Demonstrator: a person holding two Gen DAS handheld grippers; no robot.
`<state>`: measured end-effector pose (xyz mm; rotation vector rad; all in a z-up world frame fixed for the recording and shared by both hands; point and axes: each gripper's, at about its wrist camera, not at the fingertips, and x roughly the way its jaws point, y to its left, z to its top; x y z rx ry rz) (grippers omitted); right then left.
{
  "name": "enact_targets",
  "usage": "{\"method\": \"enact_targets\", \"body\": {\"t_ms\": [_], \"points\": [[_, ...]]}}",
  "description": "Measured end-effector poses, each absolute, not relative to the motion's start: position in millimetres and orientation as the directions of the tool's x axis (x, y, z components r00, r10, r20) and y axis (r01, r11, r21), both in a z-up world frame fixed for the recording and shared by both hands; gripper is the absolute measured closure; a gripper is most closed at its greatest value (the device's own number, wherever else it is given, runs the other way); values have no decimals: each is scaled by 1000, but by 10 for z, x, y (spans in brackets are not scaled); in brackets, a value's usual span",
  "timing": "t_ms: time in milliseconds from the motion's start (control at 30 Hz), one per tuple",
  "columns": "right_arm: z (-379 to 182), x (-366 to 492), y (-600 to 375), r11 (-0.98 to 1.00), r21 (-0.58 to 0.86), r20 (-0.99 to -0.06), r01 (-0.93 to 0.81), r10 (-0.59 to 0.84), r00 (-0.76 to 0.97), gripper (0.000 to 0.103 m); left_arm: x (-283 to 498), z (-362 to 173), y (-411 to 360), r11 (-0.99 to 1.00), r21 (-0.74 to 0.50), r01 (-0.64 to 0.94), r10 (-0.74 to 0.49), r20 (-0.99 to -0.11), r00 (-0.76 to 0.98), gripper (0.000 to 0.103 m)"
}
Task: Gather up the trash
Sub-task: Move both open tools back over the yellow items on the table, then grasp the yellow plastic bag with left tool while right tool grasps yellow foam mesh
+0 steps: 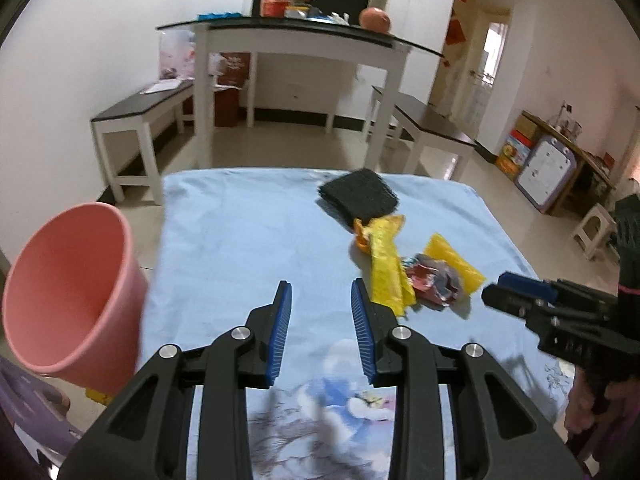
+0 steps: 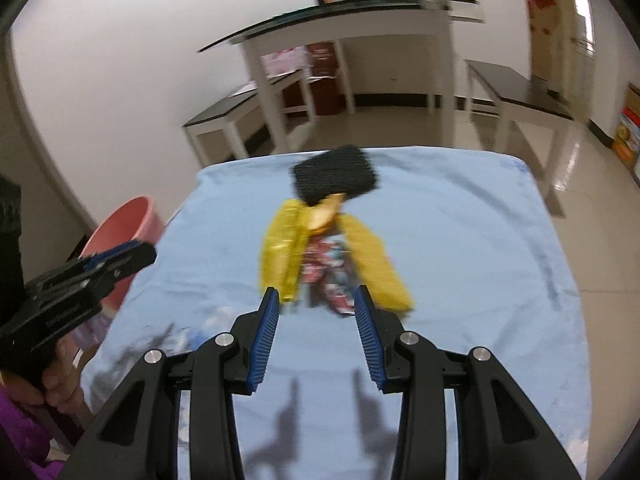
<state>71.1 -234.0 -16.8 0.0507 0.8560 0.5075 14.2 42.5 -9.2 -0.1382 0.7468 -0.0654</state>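
Crumpled yellow and printed plastic wrappers (image 2: 336,256) lie on the light-blue tablecloth (image 2: 460,240), just ahead of the right gripper (image 2: 316,300), jaws spread, empty. Left gripper (image 1: 321,296) likewise gapes empty. Beyond sits a black scouring pad (image 1: 358,196); pink plastic bucket (image 1: 72,296) stands beside the table.

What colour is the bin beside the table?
Pink: the bin shows best in the left wrist view, at the table's left edge.
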Motion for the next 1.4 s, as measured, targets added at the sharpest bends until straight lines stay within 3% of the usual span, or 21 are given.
{"method": "enact_targets", "body": {"t_ms": [300,1033,1133,1200,1400], "points": [[-285,847,-2550,894,262,-719,-362,432,545,65,477,-320,34,979,-172,107,-200,-729,655,72],[-575,1185,-2506,880,317,-751,-354,461,473,64,1053,-664,-144,983,-172,59,-174,-798,576,72],[-607,1208,-2525,881,321,-756,-346,459,467,74,1042,-650,-125,981,-187,57,-185,-792,581,79],[-623,1218,-2559,886,324,-761,-333,453,465,90,1017,-628,-126,979,-196,61,-194,-785,588,81],[-576,1169,-2674,891,333,-749,-307,448,488,95,899,-444,-123,975,-204,91,-215,-748,628,86]]}}
